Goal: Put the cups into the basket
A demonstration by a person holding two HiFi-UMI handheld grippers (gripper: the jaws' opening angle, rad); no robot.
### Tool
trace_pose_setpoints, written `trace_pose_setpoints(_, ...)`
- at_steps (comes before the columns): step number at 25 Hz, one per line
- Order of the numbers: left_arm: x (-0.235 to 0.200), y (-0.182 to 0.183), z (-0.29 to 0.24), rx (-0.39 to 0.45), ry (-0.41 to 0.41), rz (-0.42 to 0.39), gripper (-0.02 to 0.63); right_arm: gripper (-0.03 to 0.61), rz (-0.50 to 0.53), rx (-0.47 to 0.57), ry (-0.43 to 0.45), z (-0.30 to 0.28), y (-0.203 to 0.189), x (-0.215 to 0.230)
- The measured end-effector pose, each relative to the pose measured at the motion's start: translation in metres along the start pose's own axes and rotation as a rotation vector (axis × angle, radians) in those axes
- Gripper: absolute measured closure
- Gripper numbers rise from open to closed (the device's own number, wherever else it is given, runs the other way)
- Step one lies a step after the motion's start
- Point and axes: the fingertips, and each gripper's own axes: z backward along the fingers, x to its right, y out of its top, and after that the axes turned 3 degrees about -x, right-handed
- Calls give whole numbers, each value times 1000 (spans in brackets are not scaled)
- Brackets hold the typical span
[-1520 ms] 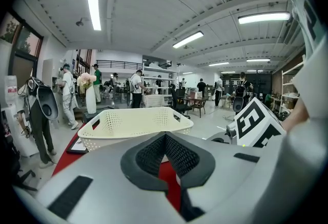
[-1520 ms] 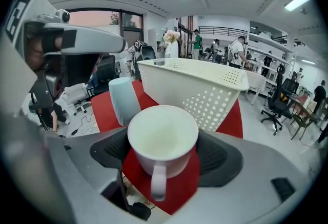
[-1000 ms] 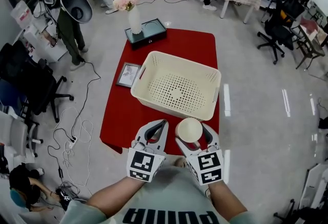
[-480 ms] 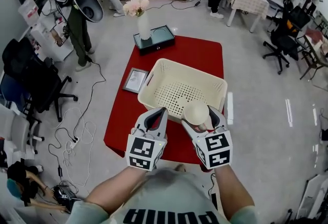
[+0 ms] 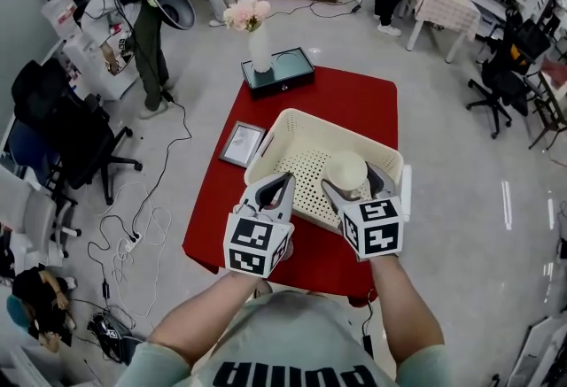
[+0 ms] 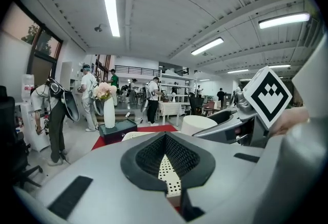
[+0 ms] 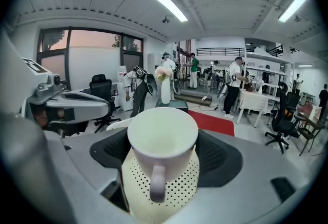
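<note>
Although the basket [image 5: 306,121] shows no cup inside yet, the right gripper [image 5: 353,181] is clamped on a white cup [image 5: 345,168], held above the basket's near side. Lowering and release appear left. The left gripper [image 5: 276,185], jaws together and empty, hangs over the basket's near rim.

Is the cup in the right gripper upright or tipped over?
Upright. The cup sits clamped between the right gripper's jaws, its open mouth facing up and its handle running vertically.

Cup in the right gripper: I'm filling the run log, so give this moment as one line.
right gripper: shut on cup | cup: upright, above basket | left gripper: shut, empty
</note>
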Motion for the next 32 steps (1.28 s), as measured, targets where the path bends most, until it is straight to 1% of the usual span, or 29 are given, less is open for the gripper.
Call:
trace_pose_setpoints(5, -13, -3, -13, -35, 23, 8, 606, 196, -32, -53, -38, -37, -11, 21)
trace_pose_setpoints(11, -24, -8, -23, -64, 44, 20, 606, 196, -97, -147, -123, -76, -41, 52)
trace_pose_setpoints(18, -30, -19, -33, -90, 41, 38, 606, 196, -181, -216, -200, -105, -68, 75)
trace_pose_setpoints(27, -31, -26, -37, -111, 39, 57, 606, 196, -167, -321, -247, -120, -92, 92)
trace_pose_setpoints(30, -31, -30, -39, -113, 38, 60, 606, 196, -161, -336, -256, -124, -99, 96)
trace_pose_setpoints(32, -31, -32, -39, -115, 36, 64, 606, 196, -162, -335, -246, -127, -103, 95)
